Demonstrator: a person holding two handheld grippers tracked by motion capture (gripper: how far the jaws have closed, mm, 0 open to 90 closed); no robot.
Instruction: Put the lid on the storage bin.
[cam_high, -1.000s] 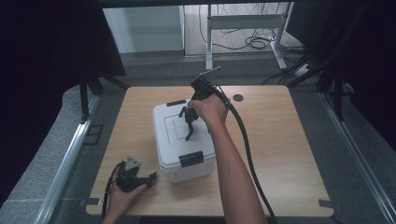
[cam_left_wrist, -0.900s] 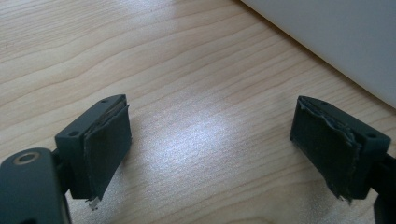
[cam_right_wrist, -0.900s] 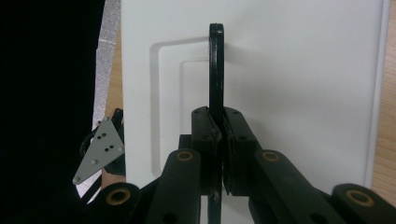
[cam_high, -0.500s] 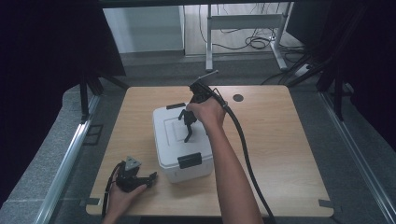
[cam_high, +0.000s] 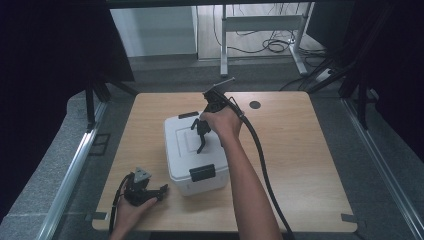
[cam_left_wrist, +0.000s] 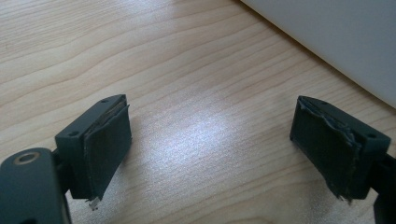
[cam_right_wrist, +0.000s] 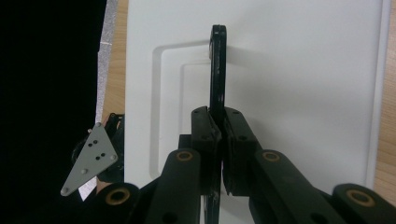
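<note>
- Handle (cam_right_wrist: 217, 70) of the white box (cam_high: 187, 165) is pinched edge-on by the right gripper (cam_right_wrist: 219, 140), directly above mid-lid.
- Its long axis is seen running straight away between the jaws.
- Left gripper (cam_left_wrist: 210, 144) is rested spread on the table (cam_high: 310, 150), just beside the box.

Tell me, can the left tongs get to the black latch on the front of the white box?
Probably yes. The left tongs rest open on the table beside the white box, and nothing lies between them and the black latch. The right tongs are up on the lid's handle.

High view overhead, far; right claw view close; both share box lid (cam_high: 192, 140).
</note>
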